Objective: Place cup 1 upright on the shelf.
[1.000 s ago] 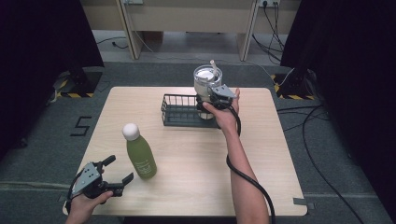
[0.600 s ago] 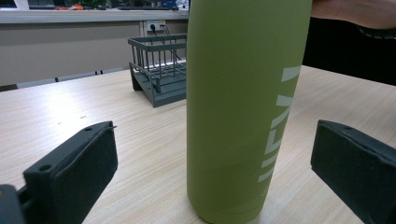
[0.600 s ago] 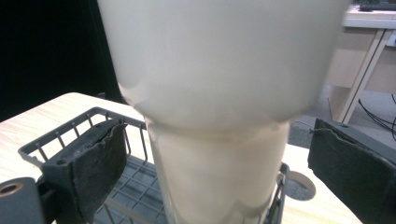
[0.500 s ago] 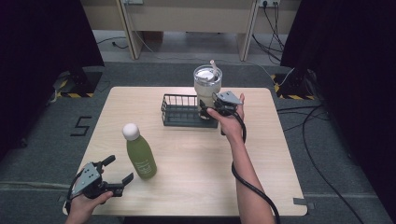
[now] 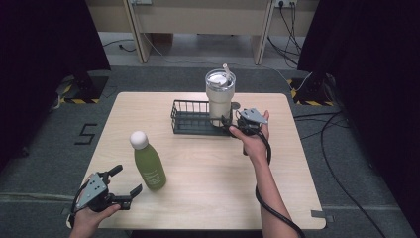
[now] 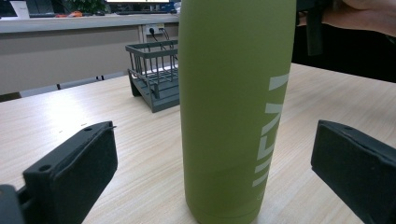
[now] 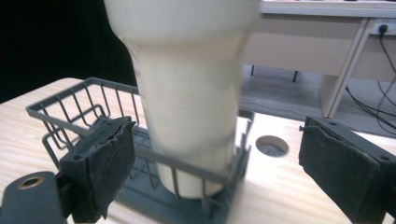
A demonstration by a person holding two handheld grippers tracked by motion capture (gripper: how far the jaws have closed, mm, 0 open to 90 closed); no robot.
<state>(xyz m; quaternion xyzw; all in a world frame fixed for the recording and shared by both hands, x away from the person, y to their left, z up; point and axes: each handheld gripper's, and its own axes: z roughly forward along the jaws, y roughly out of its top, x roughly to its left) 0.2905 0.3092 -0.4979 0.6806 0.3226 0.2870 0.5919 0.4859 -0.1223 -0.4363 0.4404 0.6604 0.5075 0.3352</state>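
A cream tumbler [image 5: 220, 96] with a lid and straw stands upright in the right end of a dark wire basket [image 5: 188, 119]. My right gripper [image 5: 233, 124] is just to its near right. Its jaws have just been closing partway, and the pads [image 7: 109, 156] stay apart from the tumbler [image 7: 187, 93], gripping nothing. A green bottle [image 5: 147, 161] with a white cap stands at the near left. My left gripper [image 5: 124, 181] rests open beside it. The bottle [image 6: 233, 107] stands a little ahead of its wide-spread jaws, untouched.
A round cable hole [image 7: 272, 145] lies in the tabletop just right of the basket [image 7: 70, 109]. The light wooden table [image 5: 208, 173] has bare room across its middle and near right. Cables trail on the floor at the right.
My right hand has drawn back from the tumbler toward the near side, and its jaws have narrowed. The tumbler stays in the basket. The left hand and the bottle have not moved.
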